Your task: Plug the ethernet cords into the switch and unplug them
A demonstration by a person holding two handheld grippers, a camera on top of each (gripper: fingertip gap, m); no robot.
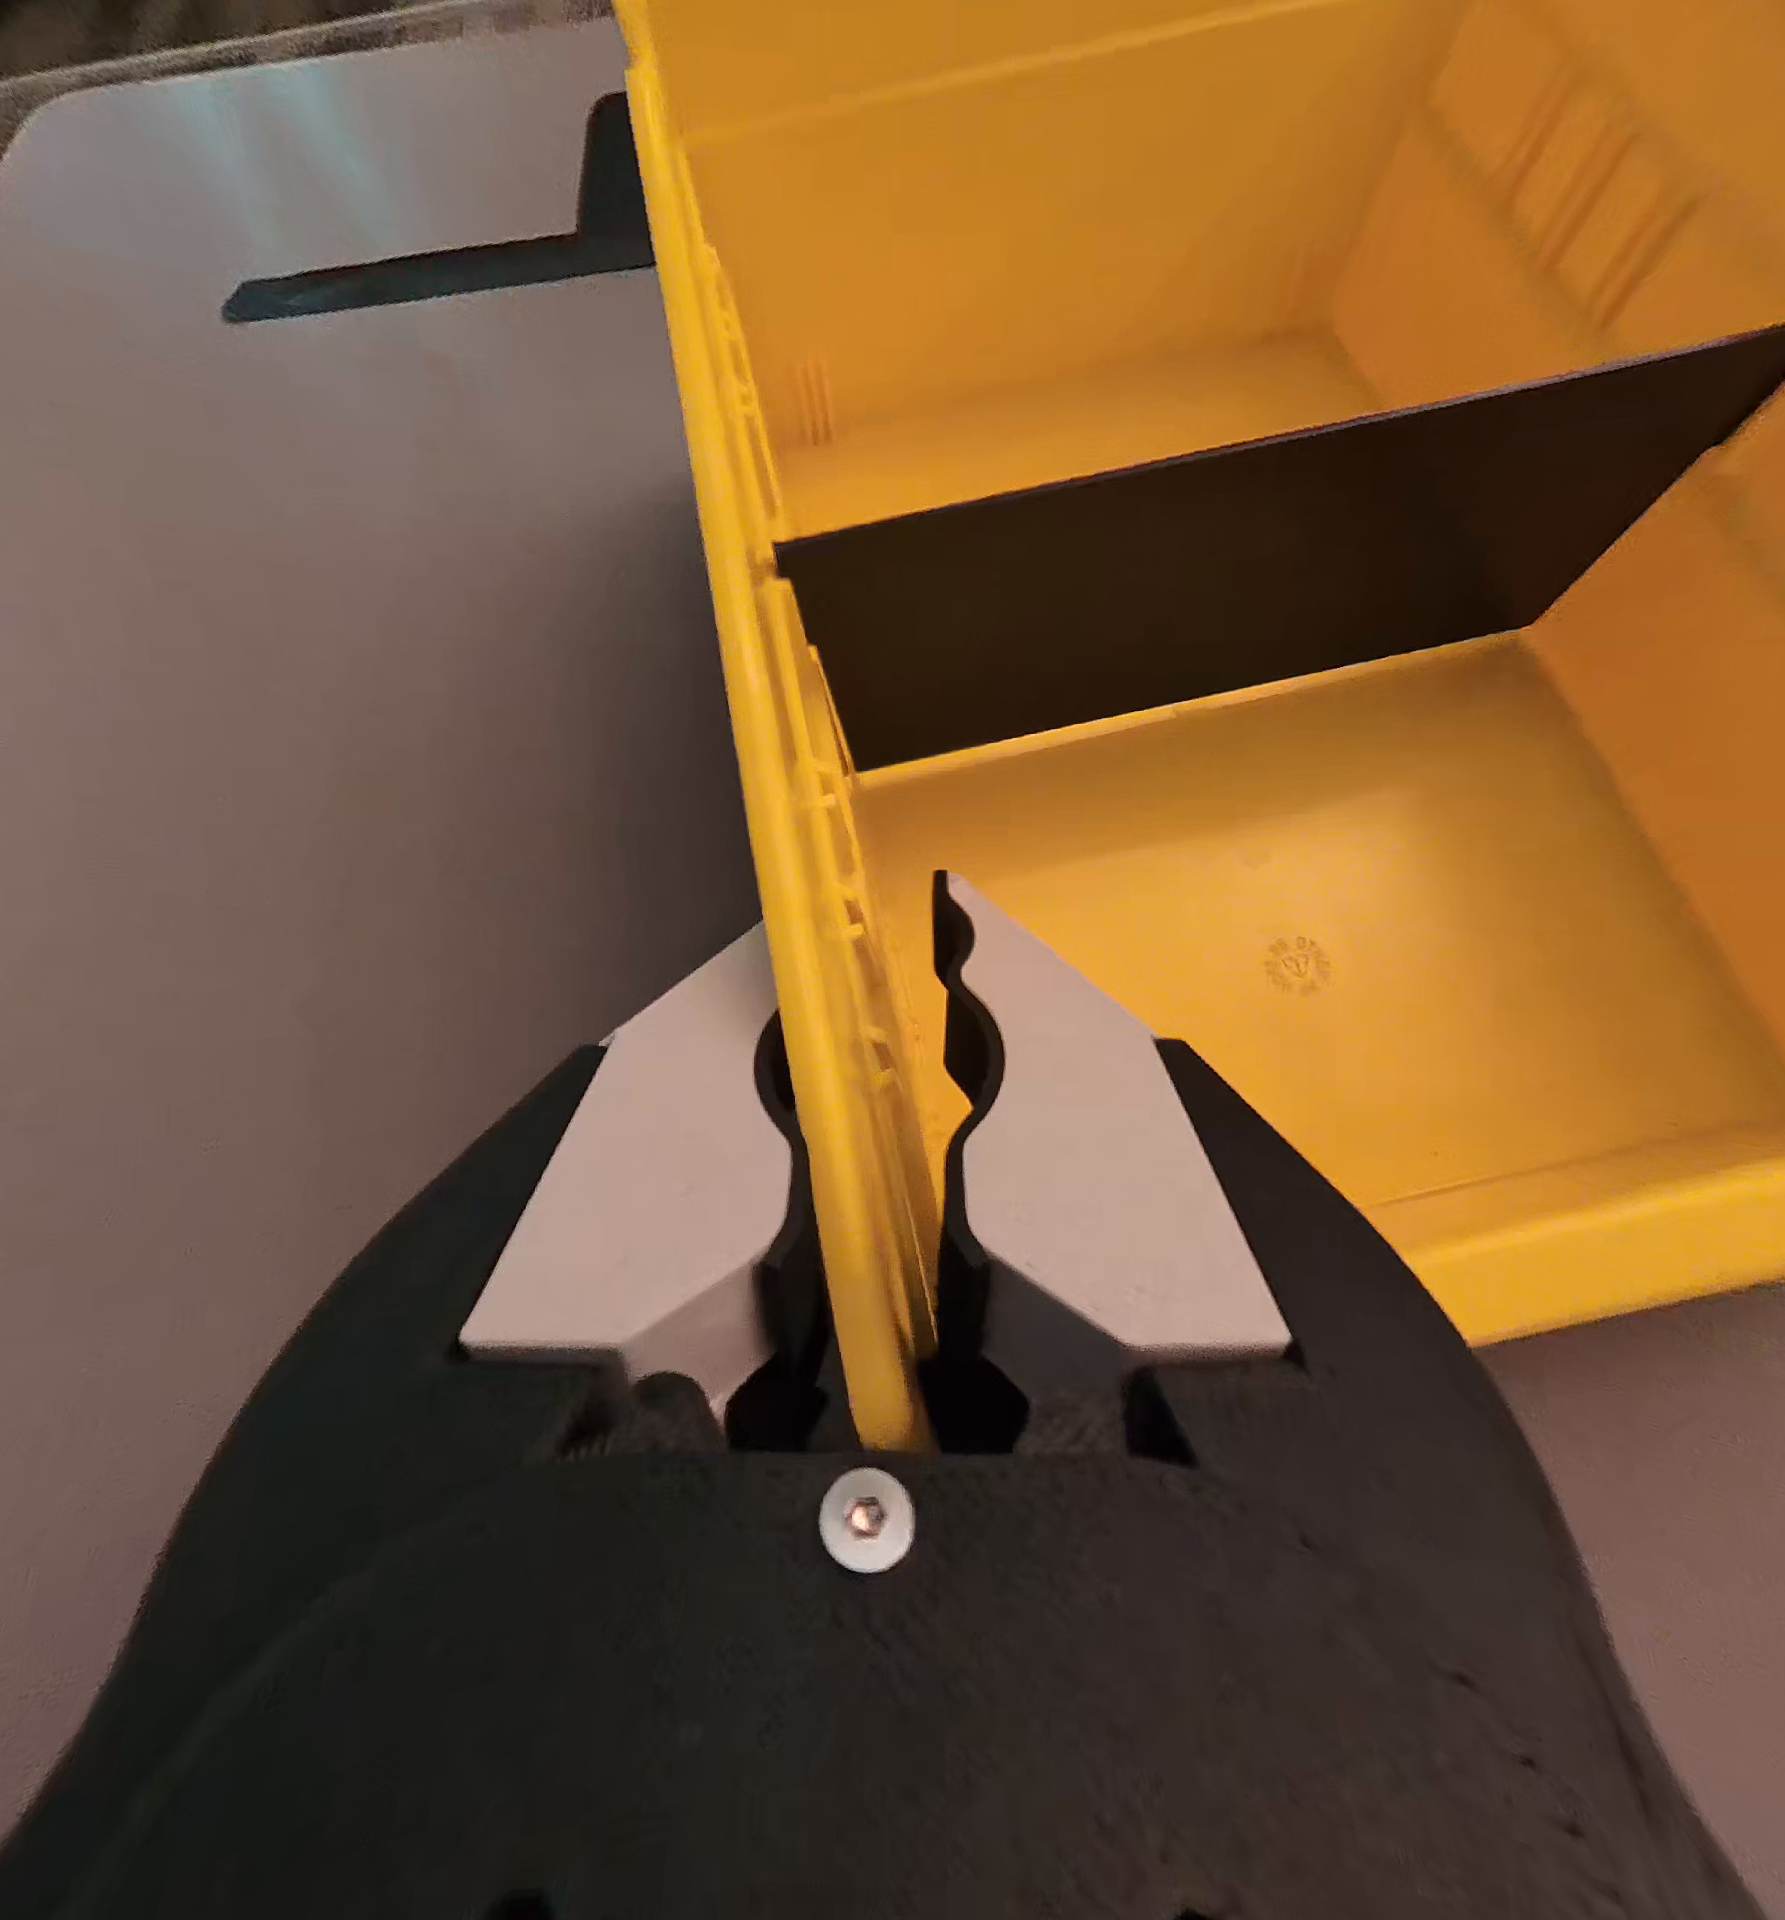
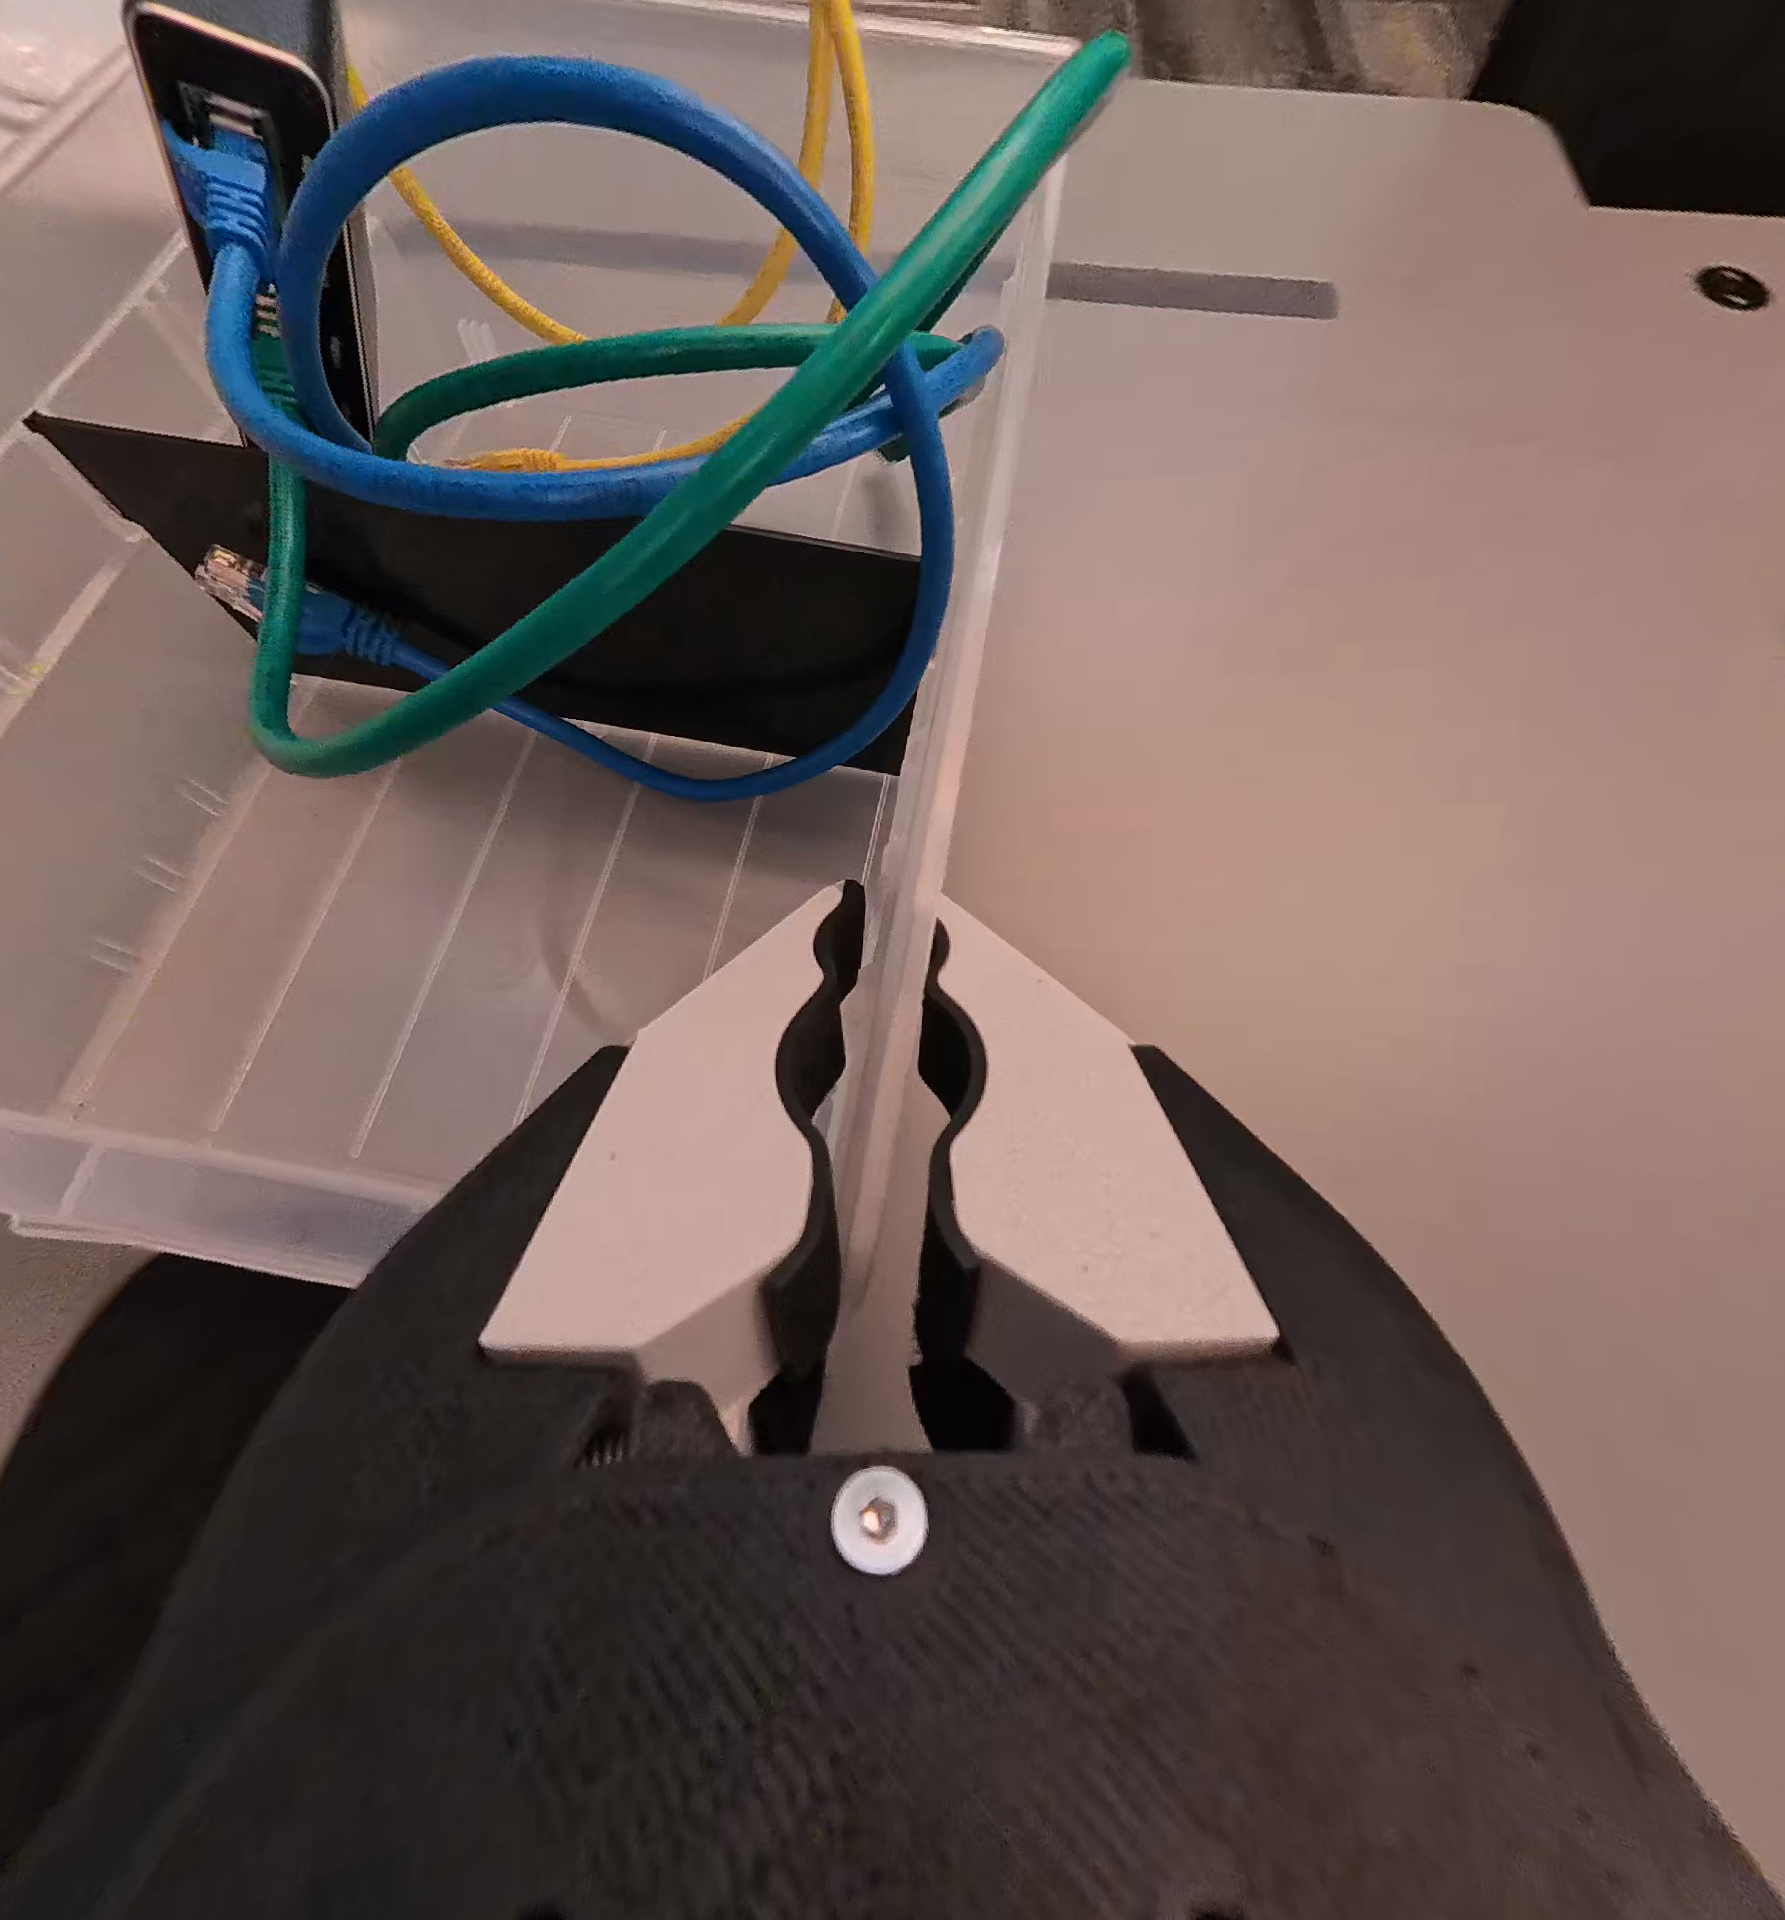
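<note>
The left gripper [image 1: 857,1132] fingers pinch the yellow bin [image 1: 1283,935] wall; the right gripper [image 2: 893,1122] fingers pinch the clear bin [image 2: 348,987] wall. Shift both level, so the switch [image 2: 244,208] and cords [image 2: 597,436] at upper left stay put.

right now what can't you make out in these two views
- Right wrist view: the switch is cut off by the top edge and covered by the blue cord, so its free ports can't be counted.
- Right wrist view: the yellow cord leaves the top edge; its far end is unseen.
- Left wrist view: the yellow bin runs past the right edge, and its black divider hides part of the far compartment's floor.
</note>
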